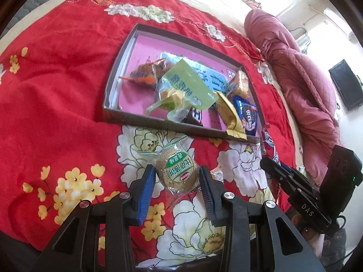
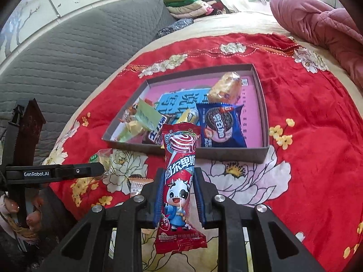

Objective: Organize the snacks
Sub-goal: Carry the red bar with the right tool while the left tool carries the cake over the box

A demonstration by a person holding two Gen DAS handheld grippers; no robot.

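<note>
Left gripper [image 1: 177, 176] jaws pinch a clear-wrapped round biscuit [image 1: 177, 172], right gripper [image 2: 177, 193] jaws clamp a long red lollipop packet [image 2: 179, 185], both near the shallow grey cardboard tray [image 2: 264, 113].

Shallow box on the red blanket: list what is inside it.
The shallow box holds a blue cookie pack, a golden pastry, a green-labelled packet, a yellow wrapper and an orange snack. The pile hides part of the pink floor.
</note>
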